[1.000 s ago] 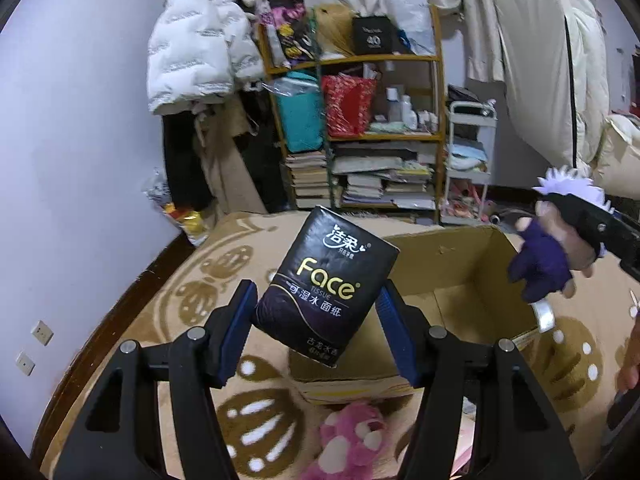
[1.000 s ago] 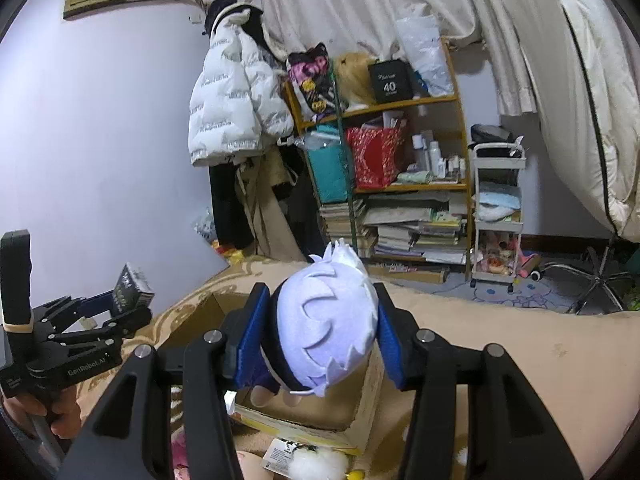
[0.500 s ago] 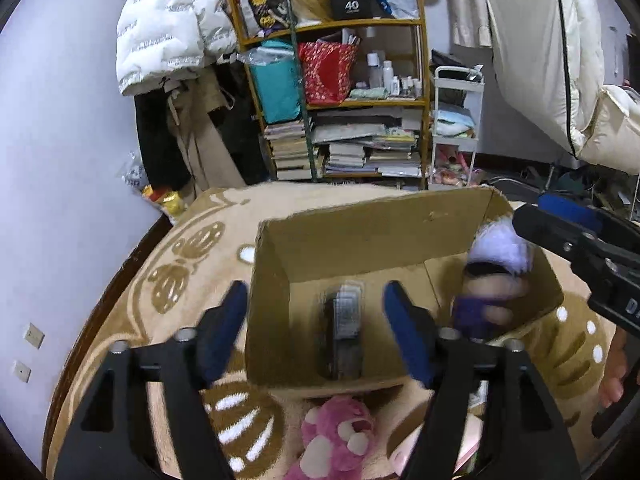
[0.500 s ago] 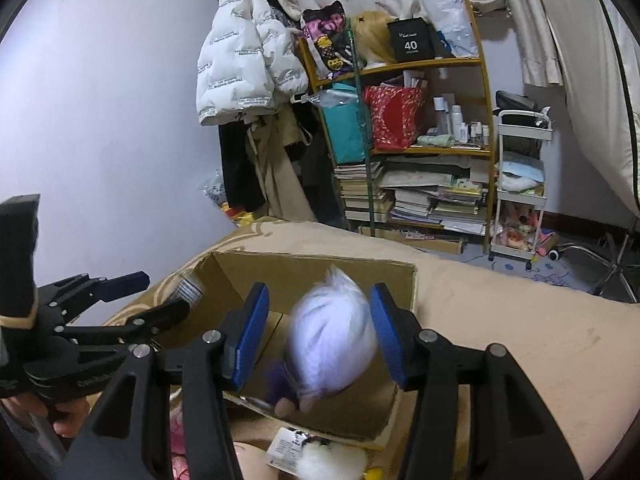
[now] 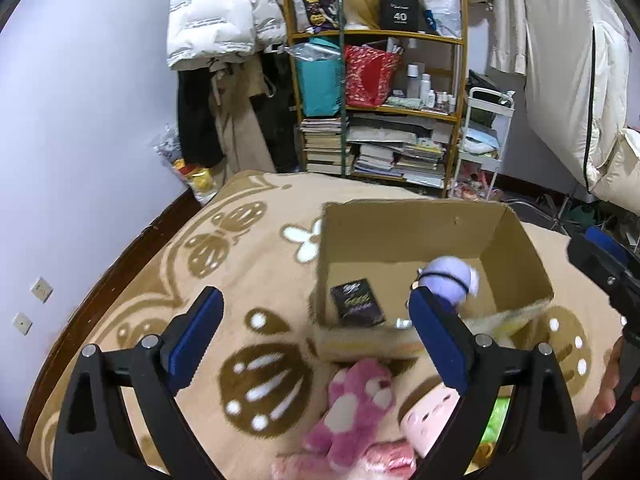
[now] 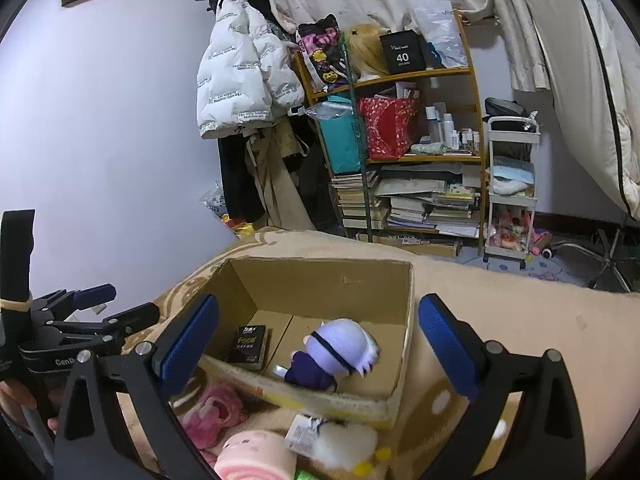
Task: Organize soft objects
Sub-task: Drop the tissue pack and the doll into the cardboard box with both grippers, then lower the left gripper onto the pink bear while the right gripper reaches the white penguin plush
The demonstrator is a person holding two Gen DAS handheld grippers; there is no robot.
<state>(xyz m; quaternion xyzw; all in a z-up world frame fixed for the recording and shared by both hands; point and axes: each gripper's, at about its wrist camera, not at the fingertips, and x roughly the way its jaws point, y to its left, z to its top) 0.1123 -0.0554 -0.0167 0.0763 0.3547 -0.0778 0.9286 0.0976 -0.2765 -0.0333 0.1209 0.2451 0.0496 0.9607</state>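
The left hand-held gripper (image 5: 314, 326) is hovering with jaws spread wide and empty, over the patterned blanket (image 5: 240, 272). Inside the cardboard box (image 6: 320, 280), the black Face tissue pack (image 6: 248, 346) is lying flat at left; the white-haired plush doll (image 6: 340, 350) is lying near-right. The right hand-held gripper (image 6: 318, 332) is hanging open and empty. A pink plush bear (image 5: 356, 404) is lying near the box's front wall.

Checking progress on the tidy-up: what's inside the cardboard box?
Inside the cardboard box lie a black tissue pack and a white-haired plush doll. Its near wall hides a strip of the floor.
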